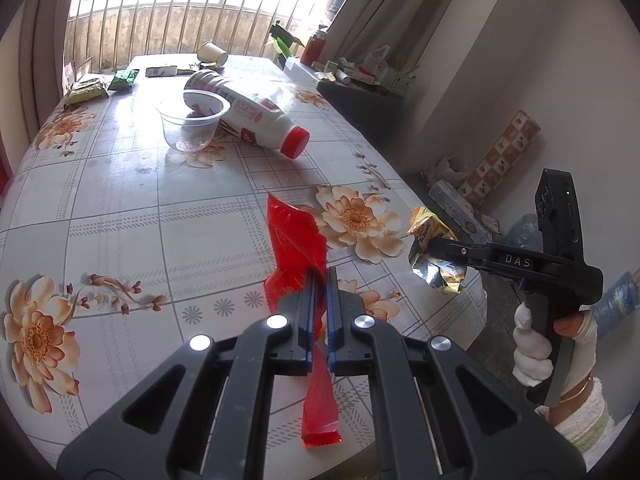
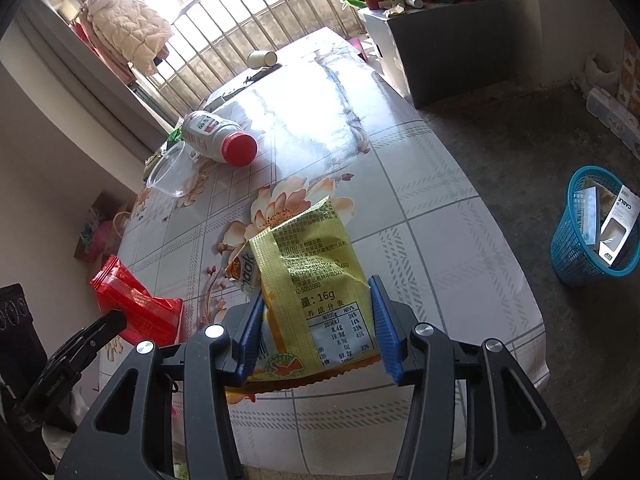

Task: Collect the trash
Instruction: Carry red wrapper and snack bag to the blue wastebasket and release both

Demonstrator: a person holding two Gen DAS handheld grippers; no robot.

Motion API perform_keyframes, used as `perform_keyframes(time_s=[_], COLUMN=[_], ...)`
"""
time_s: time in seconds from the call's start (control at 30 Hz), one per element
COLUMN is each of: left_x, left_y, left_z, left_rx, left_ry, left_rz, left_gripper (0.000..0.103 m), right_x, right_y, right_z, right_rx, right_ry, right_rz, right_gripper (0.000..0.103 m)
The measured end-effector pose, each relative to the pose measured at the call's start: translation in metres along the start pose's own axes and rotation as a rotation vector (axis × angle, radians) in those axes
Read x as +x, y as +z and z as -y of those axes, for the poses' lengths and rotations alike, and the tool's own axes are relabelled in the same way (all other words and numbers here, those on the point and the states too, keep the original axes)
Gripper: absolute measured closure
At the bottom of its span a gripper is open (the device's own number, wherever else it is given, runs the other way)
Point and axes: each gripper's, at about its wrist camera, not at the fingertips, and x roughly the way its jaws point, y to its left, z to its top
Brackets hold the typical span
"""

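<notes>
Holding a thin red plastic wrapper [image 1: 298, 240], the left gripper [image 1: 320, 280] has its jaws almost shut, with only the thin wrapper between the blue pads. The wrapper's long side runs the same way as the jaws: one end sticks out ahead over the flowered desk [image 1: 120, 208], and the other end hangs back under the jaws.

The right gripper [image 2: 316, 312] has its jaws partly open, pressed on both sides of a yellow crinkly snack bag [image 2: 312, 264]. The bag stands up between the jaws and pokes out past the tips, with its long side pointing away from the jaws.

The spot that matters next, I think, is the blue plastic basket [image 2: 592, 228] on the floor. It sits off to the right of the right jaws, down below the desk edge and well apart from it. It already has some card and paper in it. The right gripper looks nearer to it than the left one.

Far ahead of both jaws lie a white plastic bottle with a red cap [image 1: 248, 116] on its side and a clear plastic cup [image 1: 192, 124] touching it.

The left view does not show the basket at all. The lower end of the yellow bag is hidden behind the jaws.
</notes>
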Motion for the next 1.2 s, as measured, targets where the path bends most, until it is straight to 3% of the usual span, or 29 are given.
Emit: perform_keyframes(time_s=[0.33, 0.57, 0.73, 0.93, 1.07, 1.2], left_x=[-0.001, 0.02, 0.051, 0.111, 0.166, 0.226], left_y=[0.02, 0.043, 0.061, 0.078, 0.08, 0.074], left_z=[0.031, 0.085, 0.149, 0.239, 0.297, 0.346], left_rx=[0.075, 0.18, 0.271, 0.331, 0.349, 0.374], left_ry=[-0.062, -0.147, -0.236, -0.369, -0.418, -0.419], left_rz=[0.017, -0.017, -0.079, -0.199, -0.305, -0.402], left_gripper=[0.1, 0.1, 0.1, 0.1, 0.1, 0.1], right_x=[-0.024, -0.058, -0.098, -0.143, -0.154, -0.147], right_y=[0.0, -0.008, -0.022, -0.057, -0.078, -0.092], right_z=[0.015, 0.055, 0.118, 0.224, 0.282, 0.324], right_rx=[0.075, 0.183, 0.322, 0.569, 0.697, 0.785], right_ry=[0.052, 0.07, 0.026, -0.078, -0.133, -0.157], right_rz=[0.05, 0.138, 0.241, 0.349, 0.375, 0.373], right_gripper=[0.055, 0.055, 0.055, 0.055, 0.055, 0.055])
